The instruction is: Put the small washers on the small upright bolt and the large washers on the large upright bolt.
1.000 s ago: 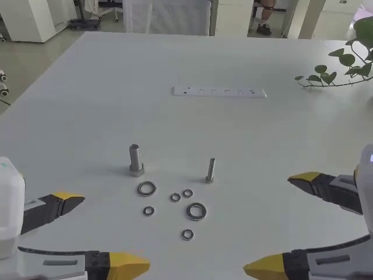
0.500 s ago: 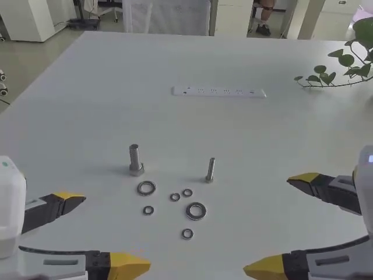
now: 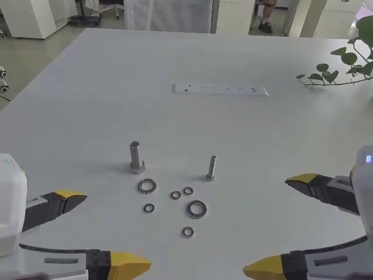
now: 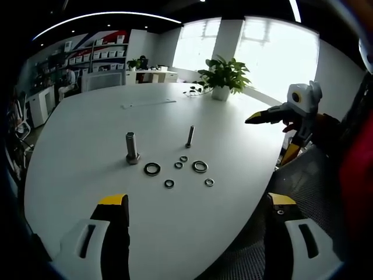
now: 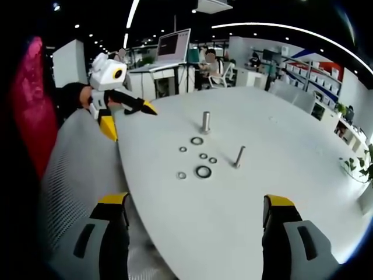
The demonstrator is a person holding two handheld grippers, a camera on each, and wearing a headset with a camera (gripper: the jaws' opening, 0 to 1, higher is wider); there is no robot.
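White tabletop with both bolts upright: seen from the loose washers, the large bolt stands at 10 o'clock and the small bolt at 1 o'clock. Two large washers and four small washers lie flat, none threaded. At 8 o'clock the left gripper and at 4 o'clock the right gripper hover, fingers spread wide, empty. A power strip lies at 12 o'clock.

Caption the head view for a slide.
Left gripper and right gripper, both open, hover near large bolt, small bolt and six loose washers on the table.
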